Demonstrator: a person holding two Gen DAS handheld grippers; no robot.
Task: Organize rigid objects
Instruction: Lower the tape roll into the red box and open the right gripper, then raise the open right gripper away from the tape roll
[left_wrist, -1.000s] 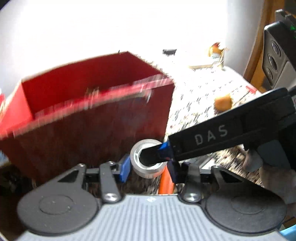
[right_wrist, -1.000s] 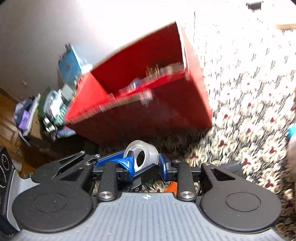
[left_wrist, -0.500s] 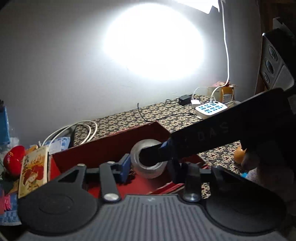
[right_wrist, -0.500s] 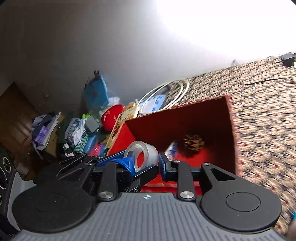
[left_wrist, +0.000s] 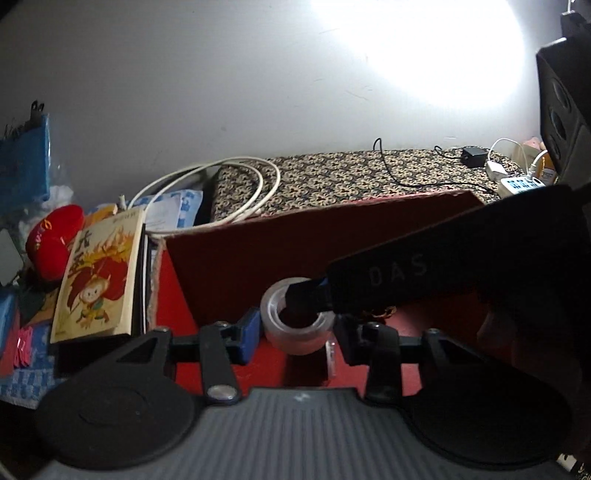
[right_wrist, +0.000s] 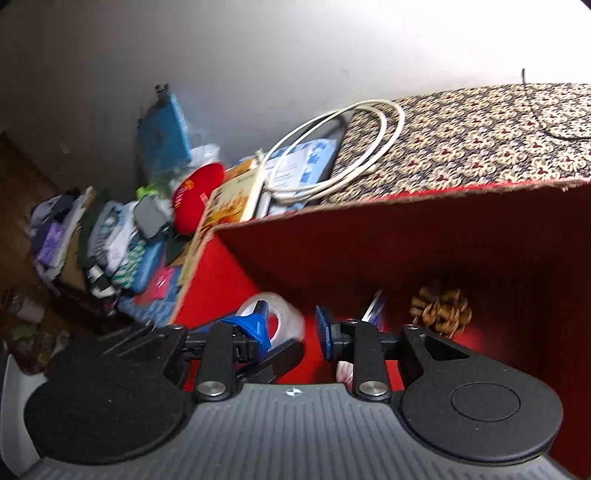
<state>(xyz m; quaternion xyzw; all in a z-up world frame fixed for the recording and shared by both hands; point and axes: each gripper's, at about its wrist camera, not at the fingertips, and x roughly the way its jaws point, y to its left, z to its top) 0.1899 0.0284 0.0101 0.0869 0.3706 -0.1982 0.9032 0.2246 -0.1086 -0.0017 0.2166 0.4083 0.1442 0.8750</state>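
Tape roll (left_wrist: 297, 320) hangs over the red box (left_wrist: 236, 266) interior, threaded on one finger of the right gripper (right_wrist: 293, 326); that gripper's fingers stand spread, one inside the roll's core, one outside. Left gripper (left_wrist: 291, 334) fingers wide apart, flanking the roll without touching it. Box walls rise close on the left and far sides. Pinecone (right_wrist: 441, 308) sits on the box floor to the right. Book (left_wrist: 101, 275) leans just outside the left wall; white cable coil (left_wrist: 218, 192) lies beyond the far rim.

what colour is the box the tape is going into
Red, inside and out; the box shows best in the right wrist view, on the patterned cloth.
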